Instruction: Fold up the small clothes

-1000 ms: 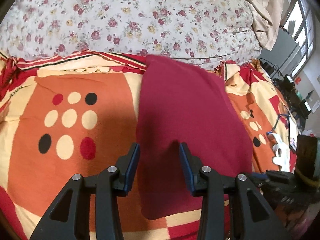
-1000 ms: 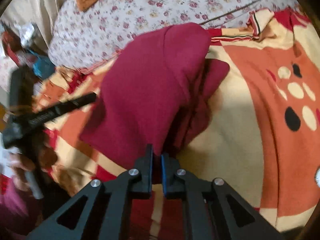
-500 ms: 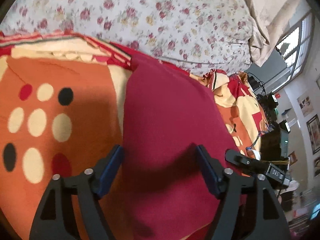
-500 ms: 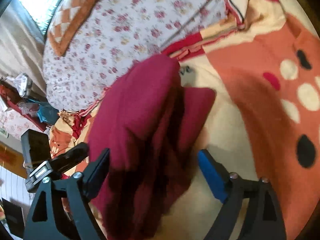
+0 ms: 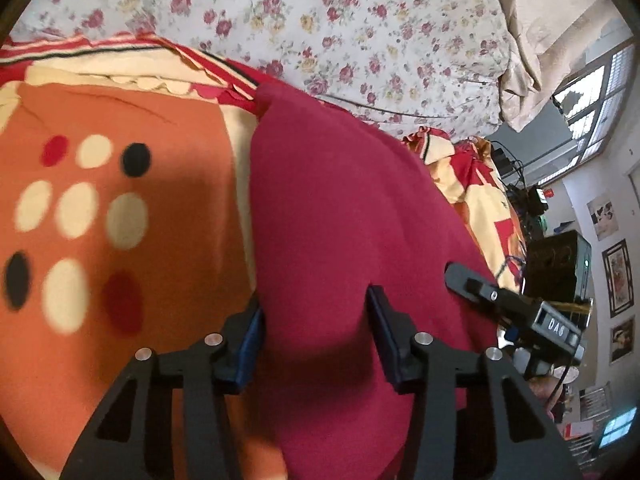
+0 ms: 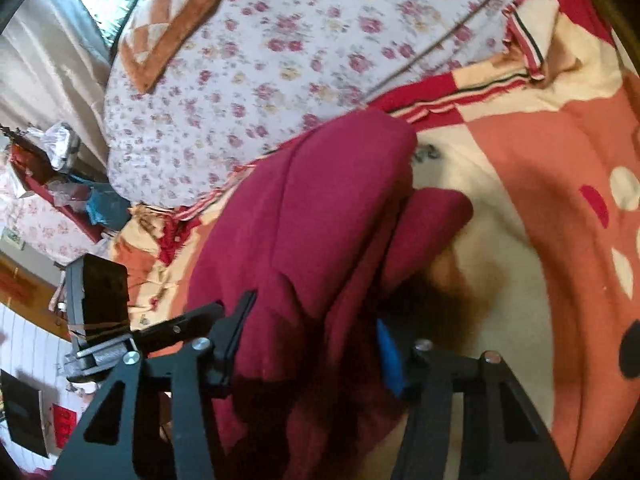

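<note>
A dark red garment (image 5: 344,220) lies folded lengthwise on an orange, cream and red blanket (image 5: 100,200). My left gripper (image 5: 316,320) is open, its fingers straddling the garment's near end, close above it. In the right wrist view the same garment (image 6: 320,220) shows stacked folds, with a flap sticking out on the right. My right gripper (image 6: 312,328) is open over the garment's near end; cloth bulges up between the fingers. The other gripper's black finger shows at the garment's edge in each view (image 5: 480,288) (image 6: 176,332).
A floral quilt (image 5: 340,20) lies bunched behind the blanket. A patterned orange pillow (image 6: 168,28) rests on it. Beige curtain (image 5: 552,20) and a window are at the far right. Cluttered furniture, cables and a black box (image 5: 556,256) stand beside the bed.
My right gripper opened and let go of the garment's edge, then dropped low over the folds. My left gripper opened wider and moved forward over the garment's near end.
</note>
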{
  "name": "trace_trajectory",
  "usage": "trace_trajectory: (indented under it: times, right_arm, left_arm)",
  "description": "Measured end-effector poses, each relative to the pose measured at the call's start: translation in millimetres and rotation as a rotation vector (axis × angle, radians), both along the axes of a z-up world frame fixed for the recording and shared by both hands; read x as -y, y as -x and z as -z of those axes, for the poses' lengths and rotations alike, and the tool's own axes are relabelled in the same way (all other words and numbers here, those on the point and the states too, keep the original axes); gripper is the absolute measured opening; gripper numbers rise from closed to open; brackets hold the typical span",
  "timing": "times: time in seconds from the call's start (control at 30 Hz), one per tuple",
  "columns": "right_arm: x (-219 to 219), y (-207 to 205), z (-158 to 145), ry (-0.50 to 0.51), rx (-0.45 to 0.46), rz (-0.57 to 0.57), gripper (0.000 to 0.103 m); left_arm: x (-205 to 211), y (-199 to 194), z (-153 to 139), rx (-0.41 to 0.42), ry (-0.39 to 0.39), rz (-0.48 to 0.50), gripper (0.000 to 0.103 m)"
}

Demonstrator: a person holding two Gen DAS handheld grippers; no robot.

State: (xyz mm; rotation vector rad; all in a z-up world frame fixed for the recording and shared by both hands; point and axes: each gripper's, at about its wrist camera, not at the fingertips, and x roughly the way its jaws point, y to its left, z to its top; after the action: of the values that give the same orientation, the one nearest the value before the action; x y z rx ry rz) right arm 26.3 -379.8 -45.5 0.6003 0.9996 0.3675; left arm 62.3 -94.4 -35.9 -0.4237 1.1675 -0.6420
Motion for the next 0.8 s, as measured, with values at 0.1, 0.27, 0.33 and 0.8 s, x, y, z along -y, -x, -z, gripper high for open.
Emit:
trace_trajectory:
  times: [0.1, 0.27, 0.33, 0.8]
  right_arm:
    - [-15.5, 8.5, -15.4, -0.044, 0.018, -0.046, 0.056]
    - [-65.8, 19.8, -10.1, -0.025, -0.006, -0.153, 0.058]
    - [-81.8, 21.8, 0.7, 0.039, -0.023, -0.167, 0.064]
    - [-97.2, 88.6, -36.0, 0.488, 0.100, -0.139, 0.075]
  left_arm:
    - [-24.2, 22.0, -19.8, 0.035, -0.035, -0.023, 0.027]
    - [-61.8, 53.7, -12.1, 0.000, -0.128, -0.102, 0.027]
    - [-66.3, 60.3, 2.2, -0.021, -0.159, -0.119, 0.027]
    - [-46.3, 102.5, -33.3, 0.294, -0.438, -0.225, 0.030]
